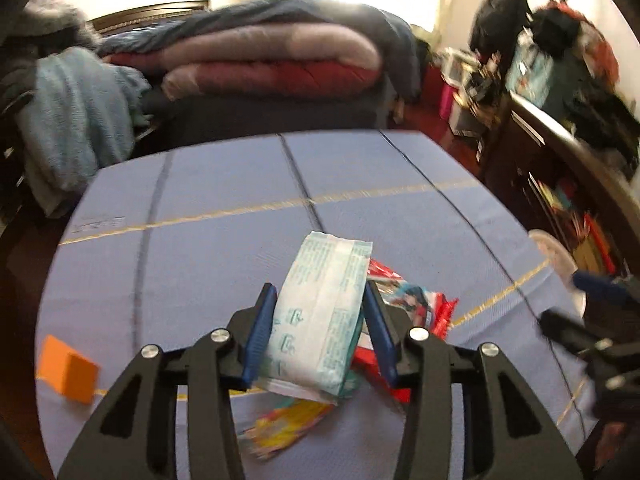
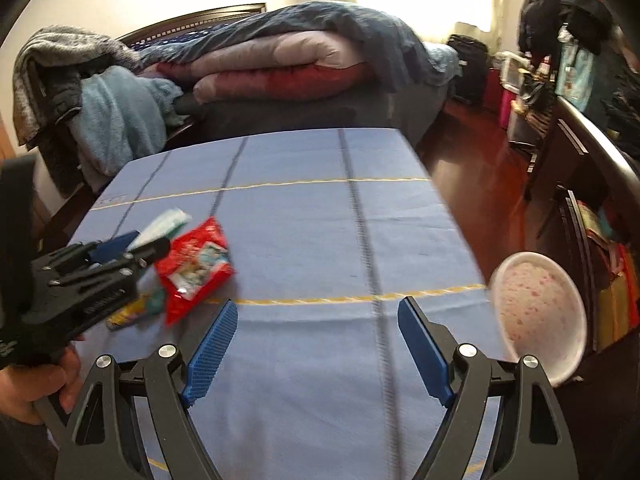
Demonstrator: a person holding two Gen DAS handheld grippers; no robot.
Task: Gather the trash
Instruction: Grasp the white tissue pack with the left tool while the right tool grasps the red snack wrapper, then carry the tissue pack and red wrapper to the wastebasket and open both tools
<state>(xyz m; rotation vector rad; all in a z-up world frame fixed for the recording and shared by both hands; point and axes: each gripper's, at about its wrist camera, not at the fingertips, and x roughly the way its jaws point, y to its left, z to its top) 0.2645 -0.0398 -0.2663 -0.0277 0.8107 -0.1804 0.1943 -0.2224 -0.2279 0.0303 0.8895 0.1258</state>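
Trash lies in a small heap on the near left part of the blue tablecloth: a white-and-teal wrapper, a red snack packet and a yellow wrapper, three pieces counted. White-and-teal wrapper is uppermost and stands between the pads of the left gripper, whose jaws sit close against its two long edges, apparently pinching it across its width (contact on the right pad is partly masked by the red packet behind). All three look like thin film: judged light, limp, crinkly and somewhat slick, liable to fold or slide out under a shallow bite, so a hold across the middle of the flat body, taken deep between the pads, seems soundest; no fragility expected. Right gripper hovers over bare cloth at the near centre, jaws spread wide with nothing between them. One pale bowl with pink flecks sits at the table's near right edge, well apart from the heap; it may serve as the collecting vessel, though that is not certain. One orange block rests at the near left edge, apart from the wrappers. One hand grips the left tool's handle.
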